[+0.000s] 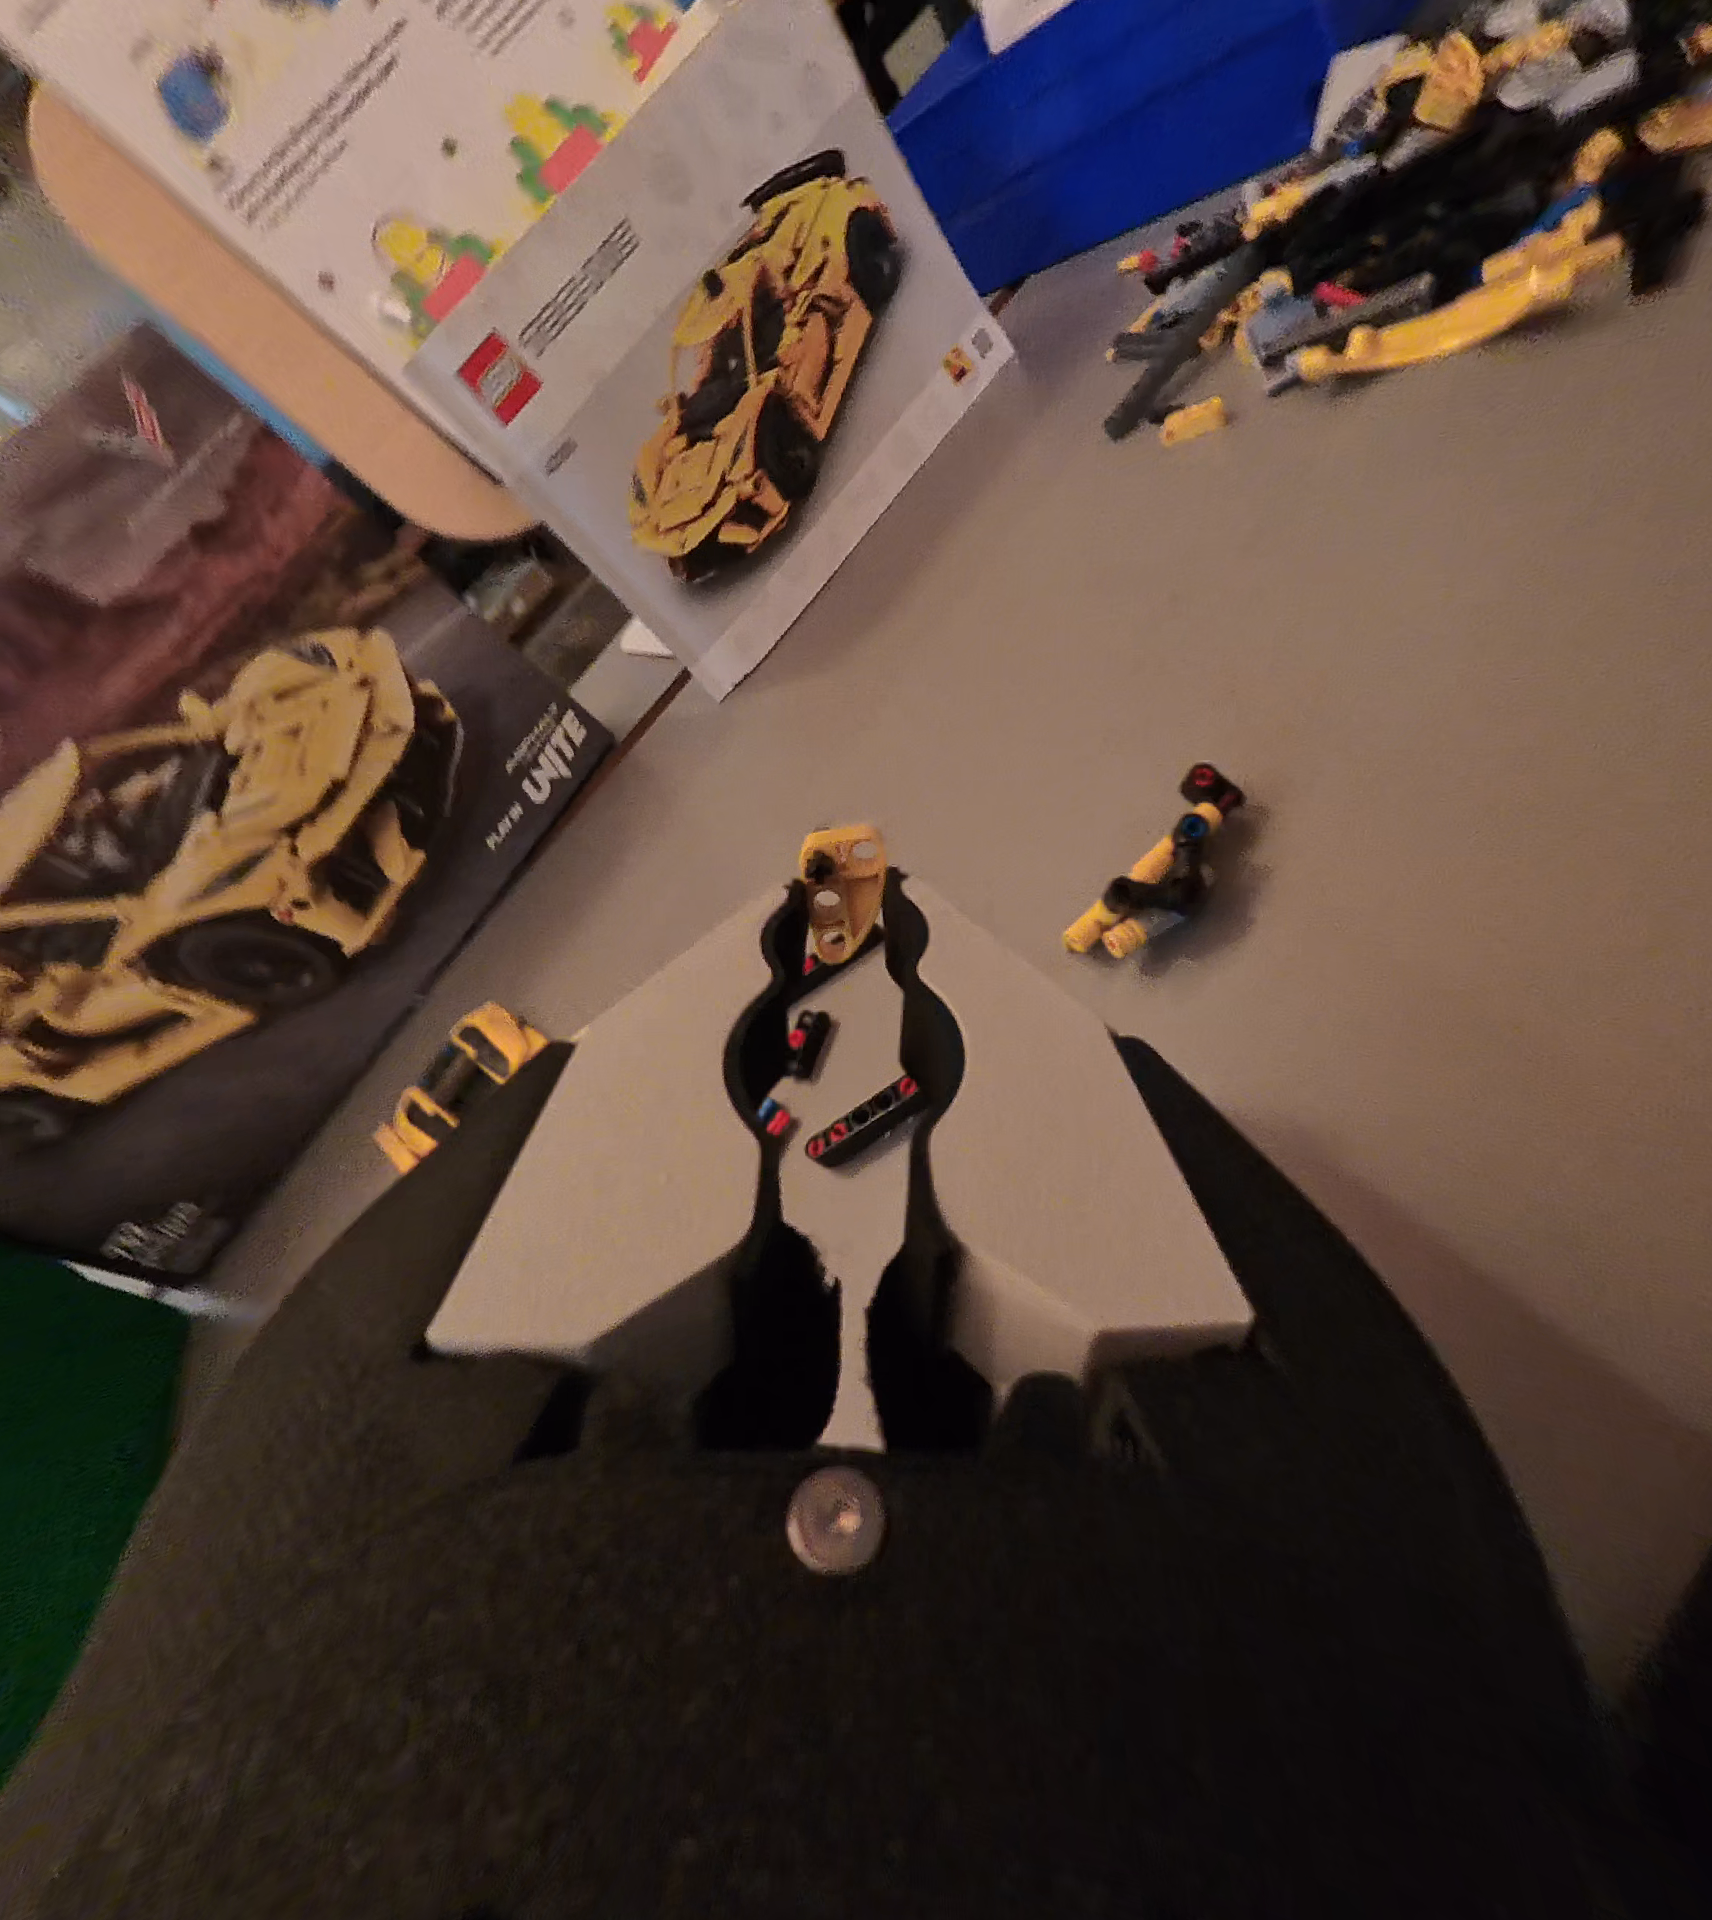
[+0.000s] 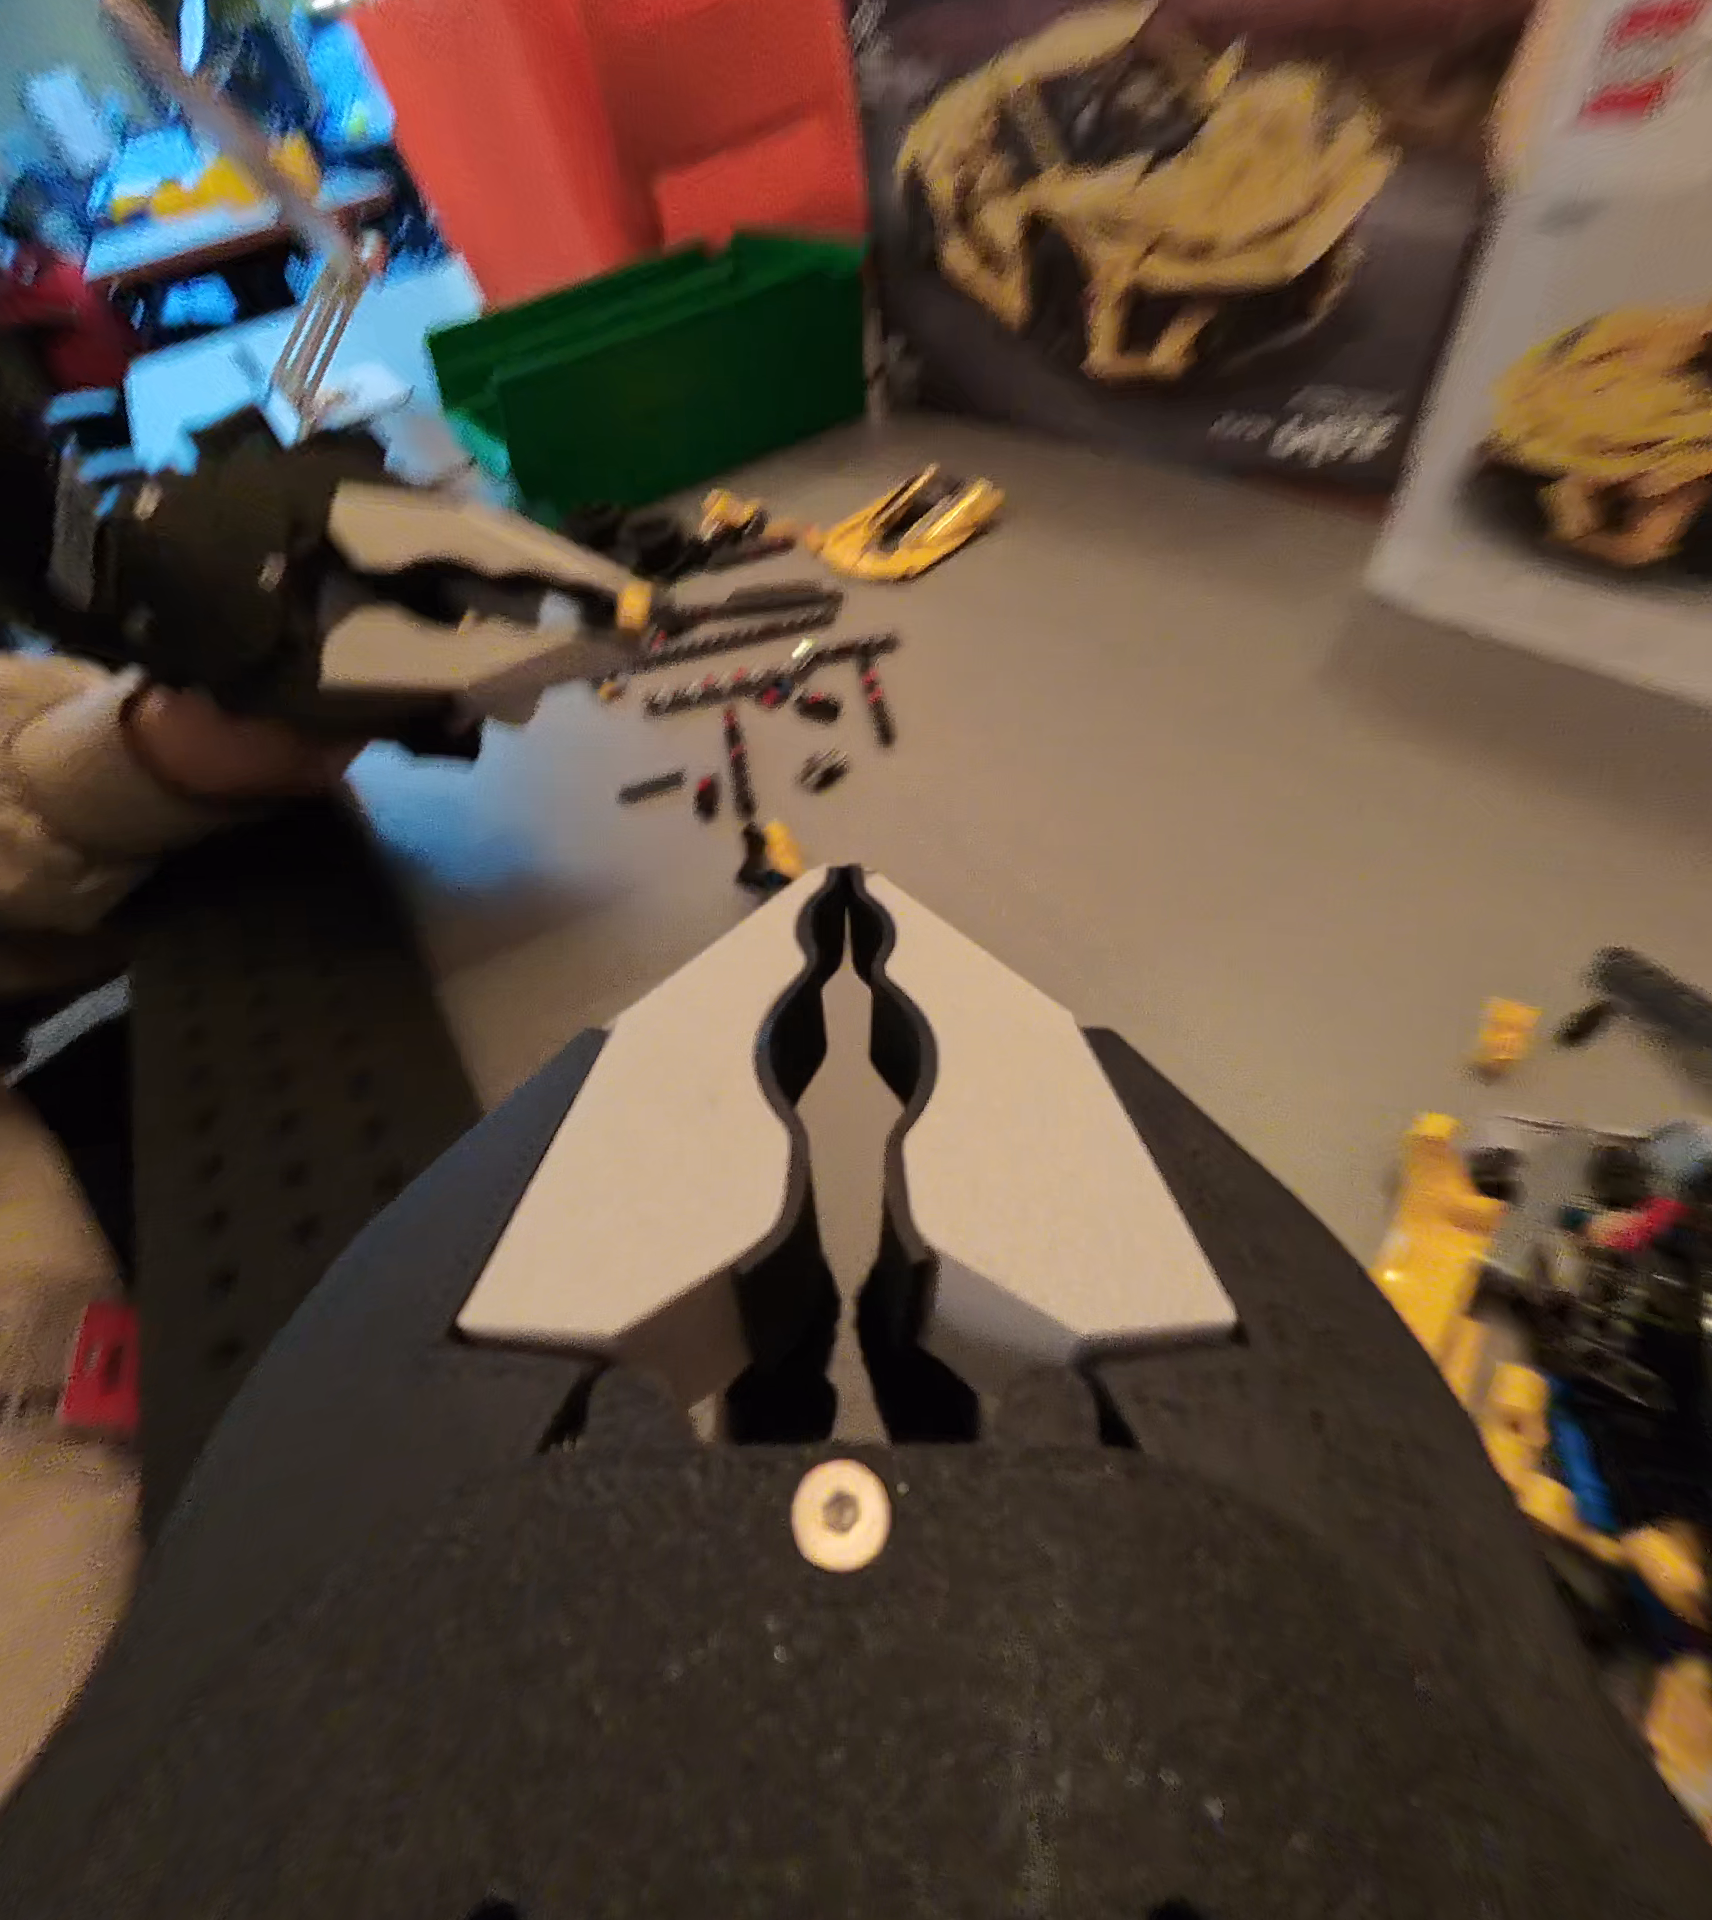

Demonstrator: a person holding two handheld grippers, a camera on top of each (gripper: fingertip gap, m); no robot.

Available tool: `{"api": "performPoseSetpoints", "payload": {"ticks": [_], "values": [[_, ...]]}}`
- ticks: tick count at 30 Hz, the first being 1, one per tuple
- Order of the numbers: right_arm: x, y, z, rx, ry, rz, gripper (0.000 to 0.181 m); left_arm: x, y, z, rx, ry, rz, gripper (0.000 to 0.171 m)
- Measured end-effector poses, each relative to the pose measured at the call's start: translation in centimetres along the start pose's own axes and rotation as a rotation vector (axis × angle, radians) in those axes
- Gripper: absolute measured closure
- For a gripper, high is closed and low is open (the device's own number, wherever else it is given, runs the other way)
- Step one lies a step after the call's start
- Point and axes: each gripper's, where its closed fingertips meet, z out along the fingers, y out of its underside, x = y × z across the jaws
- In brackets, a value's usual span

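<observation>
Left gripper (image 1: 844, 894): jaws closed on a small yellow piece (image 1: 841, 883) with round holes, pinched at the very tips, lifted above the grey tabletop (image 1: 1454, 831)
Right gripper (image 2: 847, 883): jaws closed, tips touching, nothing between them
Near the left gripper: short black beam (image 1: 862, 1120) with red pins below it; yellow-black joint (image 1: 1158, 883) to the right
Far side: half-built yellow car (image 1: 1434, 229), hard plastic; printed box (image 1: 156, 831) standing at the left

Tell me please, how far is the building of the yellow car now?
Done: a part-built yellow and black car lies on the table. In hand: the left tool is shut on a small yellow piece; the right tool is shut and empty. Left: loose black beams and a small yellow and black sub-assembly lie unattached.
</observation>
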Motion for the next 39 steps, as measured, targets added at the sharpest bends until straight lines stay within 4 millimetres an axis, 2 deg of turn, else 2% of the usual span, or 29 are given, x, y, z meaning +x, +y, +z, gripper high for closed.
{"api": "performPoseSetpoints", "payload": {"ticks": [2, 5, 8, 11, 13, 15, 18, 21, 23, 27, 30, 31, 33, 37, 39], "values": [[-1.8, 1.9, 2.1, -0.133, -0.021, -0.072, 0.168, -1.4, 0.5, -0.1, 0.003, -0.005, -0.107, 0.158], [-4.7, 3.6, 5.6, -0.259, -0.082, -0.187, 0.165, -2.4, 0.6, -0.4, 0.045, 0.033, -0.230, 0.158], [-6.2, 4.1, 8.1, -0.279, -0.140, -0.192, 0.166, -3.3, -0.2, -1.3, 0.149, 0.119, -0.423, 0.157], [-6.3, 3.3, 9.4, -0.240, -0.172, -0.117, 0.165, -6.7, -0.5, -3.1, 0.301, 0.149, -0.658, 0.158], [-7.3, 2.6, 10.7, -0.226, -0.204, -0.073, 0.155, -9.4, 0.1, -4.3, 0.389, 0.137, -0.806, 0.158], [-8.8, 3.1, 12.7, -0.278, -0.211, -0.159, 0.154, -11.1, 0.5, -5.2, 0.451, 0.160, -0.920, 0.158], [-11.3, 2.8, 17.2, -0.318, -0.205, -0.290, 0.149, -13.0, 1.9, -5.7, 0.439, 0.100, -0.949, 0.157], [-11.0, 3.3, 21.5, -0.403, -0.151, -0.327, 0.144, -14.1, 1.9, -6.7, 0.473, 0.102, -0.973, 0.158], [-10.6, 4.4, 23.1, -0.497, -0.148, -0.295, 0.140, -14.4, 1.4, -7.4, 0.492, 0.113, -0.970, 0.158], [-11.6, 4.8, 24.6, -0.523, -0.139, -0.250, 0.148, -14.4, 0.0, -8.4, 0.529, 0.150, -0.945, 0.158], [-10.9, 5.4, 25.4, -0.562, -0.023, -0.312, 0.154, -14.0, -1.0, -8.3, 0.546, 0.190, -0.951, 0.158], [-10.9, 5.4, 25.5, -0.560, -0.009, -0.310, 0.163, -13.7, -1.3, -8.2, 0.551, 0.210, -0.958, 0.158], [-10.7, 5.4, 25.5, -0.557, 0.017, -0.301, 0.177, -13.3, -1.9, -8.1, 0.556, 0.239, -0.964, 0.157], [-10.8, 5.5, 25.4, -0.546, -0.005, -0.290, 0.177, -12.3, -2.9, -8.3, 0.558, 0.277, -0.958, 0.158], [-10.5, 5.1, 24.5, -0.537, -0.016, -0.261, 0.177, -11.7, -3.4, -8.4, 0.560, 0.292, -0.956, 0.158]]}}
